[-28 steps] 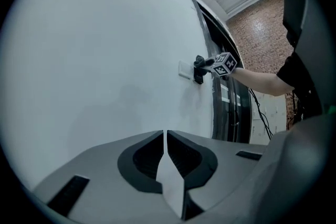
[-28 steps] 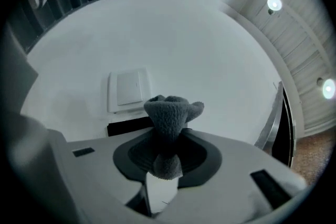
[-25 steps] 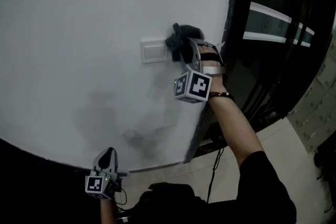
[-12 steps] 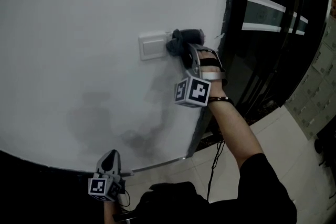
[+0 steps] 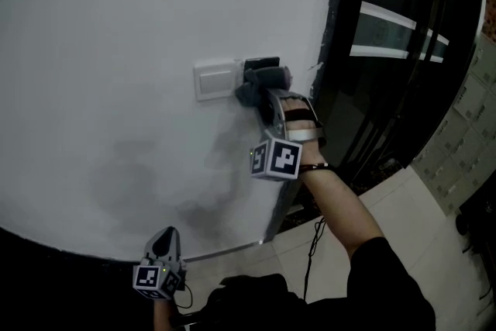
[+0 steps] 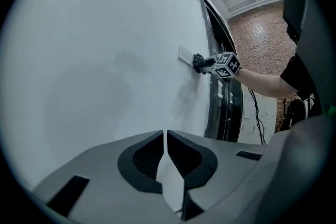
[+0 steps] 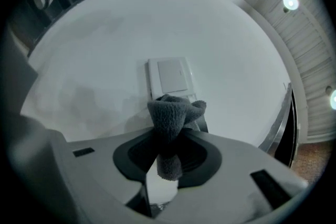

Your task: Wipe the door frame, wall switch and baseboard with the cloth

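A white wall switch (image 5: 215,81) sits on the white wall, close to the dark door frame (image 5: 332,35). My right gripper (image 5: 262,86) is shut on a bunched grey cloth (image 5: 262,82), which presses against the switch's right edge. In the right gripper view the cloth (image 7: 173,118) rises from the jaws and touches the lower edge of the switch (image 7: 170,77). My left gripper (image 5: 160,246) hangs low near the baseboard (image 5: 225,247), shut with nothing between its jaws. The left gripper view shows the switch (image 6: 185,55) and the cloth (image 6: 199,63) from afar.
Black glass doors (image 5: 403,50) stand right of the frame. A black cable (image 5: 314,248) trails over the pale tiled floor (image 5: 403,221). The person's forearm (image 5: 341,205) reaches up to the right gripper. Faint grey smudges (image 5: 155,174) mark the wall below the switch.
The right gripper and cloth have slid left along the wall, from beside the switch onto its right edge. The left gripper stays low, almost still.
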Motion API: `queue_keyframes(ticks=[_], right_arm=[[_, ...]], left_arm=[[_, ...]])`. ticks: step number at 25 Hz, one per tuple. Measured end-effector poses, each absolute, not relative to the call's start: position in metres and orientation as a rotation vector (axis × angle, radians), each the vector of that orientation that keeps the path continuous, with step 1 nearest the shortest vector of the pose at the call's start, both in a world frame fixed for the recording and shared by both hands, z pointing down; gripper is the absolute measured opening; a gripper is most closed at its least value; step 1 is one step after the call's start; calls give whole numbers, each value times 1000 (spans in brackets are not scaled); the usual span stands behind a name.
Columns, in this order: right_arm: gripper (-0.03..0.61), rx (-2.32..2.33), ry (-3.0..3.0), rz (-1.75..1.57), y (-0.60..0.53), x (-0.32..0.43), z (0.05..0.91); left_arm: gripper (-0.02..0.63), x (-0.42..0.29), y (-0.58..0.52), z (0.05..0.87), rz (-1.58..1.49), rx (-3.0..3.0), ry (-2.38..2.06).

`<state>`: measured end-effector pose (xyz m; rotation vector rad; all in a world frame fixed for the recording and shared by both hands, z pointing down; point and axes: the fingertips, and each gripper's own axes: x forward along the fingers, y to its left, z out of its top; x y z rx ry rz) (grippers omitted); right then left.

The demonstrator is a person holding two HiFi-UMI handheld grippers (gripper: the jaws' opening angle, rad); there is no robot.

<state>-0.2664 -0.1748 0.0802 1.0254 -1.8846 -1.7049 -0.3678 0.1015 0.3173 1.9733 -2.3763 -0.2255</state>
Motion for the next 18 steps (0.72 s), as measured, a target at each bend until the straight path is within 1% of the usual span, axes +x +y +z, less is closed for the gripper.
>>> queue_keyframes(ticks=[12, 18], right_arm=[[89, 969, -1981, -1667, -162, -267, 87], [89, 990, -2062, -1743, -115, -281, 31]], left_arm=[[5, -367, 120, 325, -246, 1848, -2438], [5, -376, 132, 310, -232, 1855, -2476]])
